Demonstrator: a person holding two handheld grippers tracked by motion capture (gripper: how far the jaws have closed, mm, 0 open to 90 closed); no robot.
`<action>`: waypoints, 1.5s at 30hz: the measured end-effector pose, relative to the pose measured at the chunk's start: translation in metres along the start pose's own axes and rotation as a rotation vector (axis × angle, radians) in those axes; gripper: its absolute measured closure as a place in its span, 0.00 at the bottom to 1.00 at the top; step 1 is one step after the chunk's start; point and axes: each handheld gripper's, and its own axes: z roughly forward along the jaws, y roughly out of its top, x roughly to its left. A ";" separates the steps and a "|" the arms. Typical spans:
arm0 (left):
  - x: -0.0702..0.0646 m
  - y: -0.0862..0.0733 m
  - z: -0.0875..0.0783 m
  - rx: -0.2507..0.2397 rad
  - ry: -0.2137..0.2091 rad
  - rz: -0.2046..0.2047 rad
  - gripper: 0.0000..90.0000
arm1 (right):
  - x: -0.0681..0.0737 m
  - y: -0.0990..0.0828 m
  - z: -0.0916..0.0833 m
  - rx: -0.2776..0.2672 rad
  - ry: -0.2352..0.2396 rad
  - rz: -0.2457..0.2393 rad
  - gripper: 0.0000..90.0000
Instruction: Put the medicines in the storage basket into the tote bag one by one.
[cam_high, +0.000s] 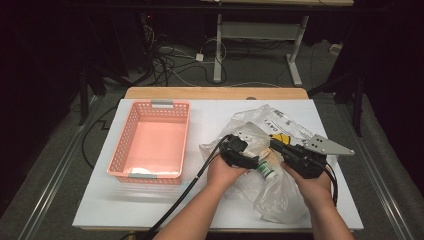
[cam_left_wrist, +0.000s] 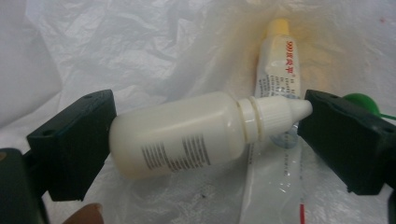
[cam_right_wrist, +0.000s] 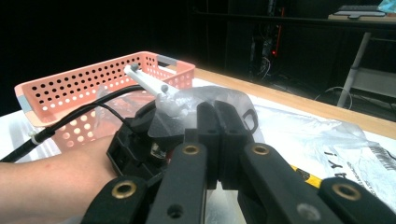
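Black jaws of the left gripper (cam_left_wrist: 205, 135) pinch a small white dropper bottle (cam_left_wrist: 187, 135) end to end — one pad on its base, the other on the tip of its ribbed cap — so the bottle lies crosswise between them, inside the crumpled clear plastic bag (cam_left_wrist: 140, 46). Just behind the bottle a white tube with a yellow cap (cam_left_wrist: 275, 60) stands in the bag, its lower part hidden by the bottle's cap, and a green rounded thing peeks over the far jaw, too cut off to name.

The right gripper (cam_right_wrist: 218, 140) has its 2 jaws pressed together, and thin bag film shows around their tips; whether film is caught between them is hard to tell. From the high view the left gripper (cam_high: 239, 150) and right gripper (cam_high: 295, 155) sit close together over the bag (cam_high: 270, 195), with a green-capped item (cam_high: 266, 171) between the 2 hands.

The bag lies on a white tabletop (cam_high: 210, 205) with a wooden far edge. A pink perforated basket (cam_high: 150, 142) stands well to the left of the hands — its floor is bare. Beyond the table, grey carpet, tangled cables and the white legs of another desk show; the rest of the room is dark.
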 end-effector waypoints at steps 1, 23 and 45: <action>-0.001 0.000 -0.001 -0.005 -0.006 -0.002 0.06 | 0.000 0.000 0.000 0.002 -0.001 0.001 1.00; -0.008 -0.027 -0.063 -0.073 -0.099 0.124 0.00 | -0.002 -0.003 0.002 0.012 -0.004 0.002 1.00; -0.024 -0.102 -0.069 0.088 -0.118 0.263 0.04 | 0.000 -0.005 0.004 0.030 -0.007 -0.003 1.00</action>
